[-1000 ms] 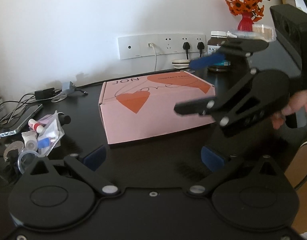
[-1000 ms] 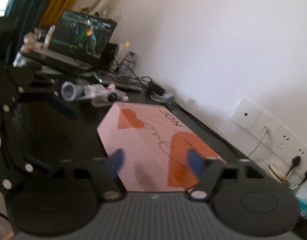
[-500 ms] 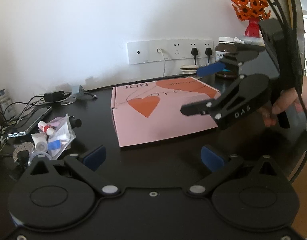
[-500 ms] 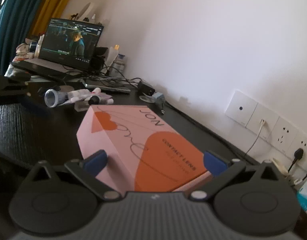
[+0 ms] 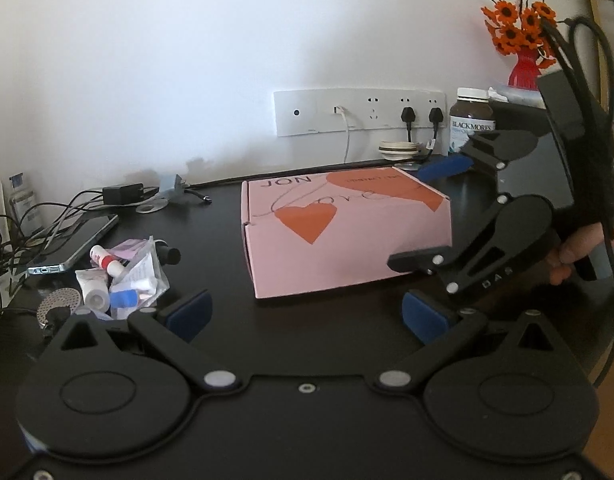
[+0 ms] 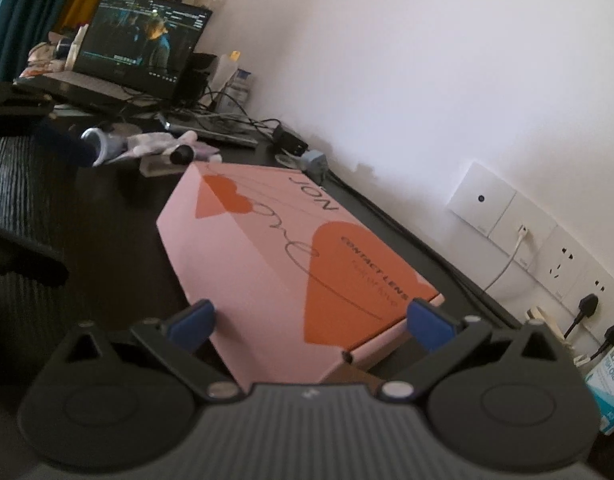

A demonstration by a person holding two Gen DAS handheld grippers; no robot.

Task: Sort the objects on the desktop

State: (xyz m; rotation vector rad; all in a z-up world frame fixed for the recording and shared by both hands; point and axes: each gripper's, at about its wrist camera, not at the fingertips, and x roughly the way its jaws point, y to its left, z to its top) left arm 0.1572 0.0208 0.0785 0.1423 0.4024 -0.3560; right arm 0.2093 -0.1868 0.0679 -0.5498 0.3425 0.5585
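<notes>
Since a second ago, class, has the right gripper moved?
Yes. The right gripper has closed in on the pink box, its open fingers now straddling the box's near corner.

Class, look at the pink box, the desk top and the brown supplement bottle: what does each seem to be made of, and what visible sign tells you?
Pink box: matte printed cardboard, with folded flap seams and a raw brown edge.
Desk top: dark wood or wood-look laminate, showing fine grain lines.
Brown supplement bottle: glossy amber glass or plastic, unclear which; white cap, paper-like label.
</notes>
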